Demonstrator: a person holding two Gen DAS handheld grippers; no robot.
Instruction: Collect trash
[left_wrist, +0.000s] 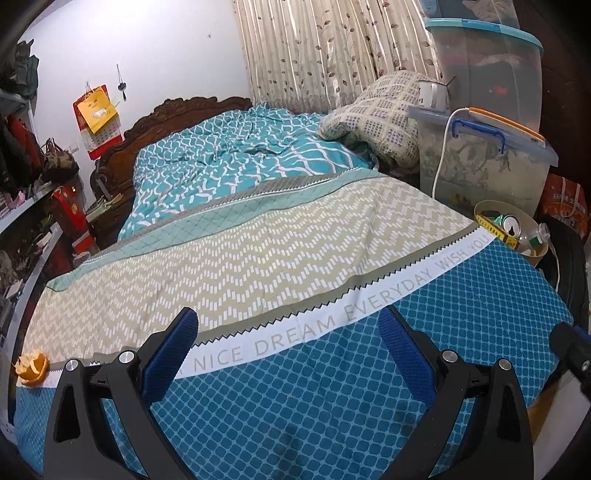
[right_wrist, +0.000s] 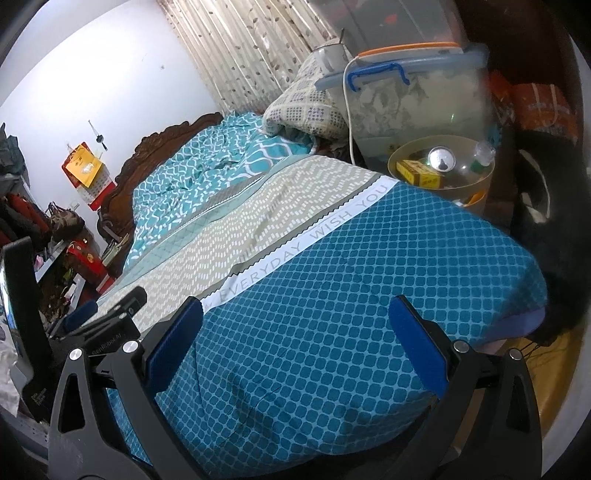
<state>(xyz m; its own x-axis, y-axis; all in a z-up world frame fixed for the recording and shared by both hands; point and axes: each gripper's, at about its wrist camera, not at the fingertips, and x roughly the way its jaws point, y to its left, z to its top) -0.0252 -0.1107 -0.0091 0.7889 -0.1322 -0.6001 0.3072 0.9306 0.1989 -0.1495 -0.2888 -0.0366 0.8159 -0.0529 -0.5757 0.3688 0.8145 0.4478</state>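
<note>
A bed fills most of both views, covered by a spread with a teal grid panel at the foot, a white lettered band, a beige chevron panel, and a teal-and-white quilt up by the carved wooden headboard. A folded checked blanket lies at the far right edge of the bed, against a clear storage box with a blue handle, over which a white cable hangs.

Just beside the bed's right edge, near the foot corner, stands a round beige bin. Inside it lie a clear plastic bottle, a drink can showing its silver top, and a yellow carton; something orange shows low through the bin wall, too dim to name.

The left tool hovers over the teal panel at the foot of the bed, its blue-padded fingers spread wide with nothing between them. The right tool hangs over the same panel nearer the right corner, equally wide and empty.

A piece of orange peel rests on the bed's left edge, touching the white band, well apart from the bin.
</note>
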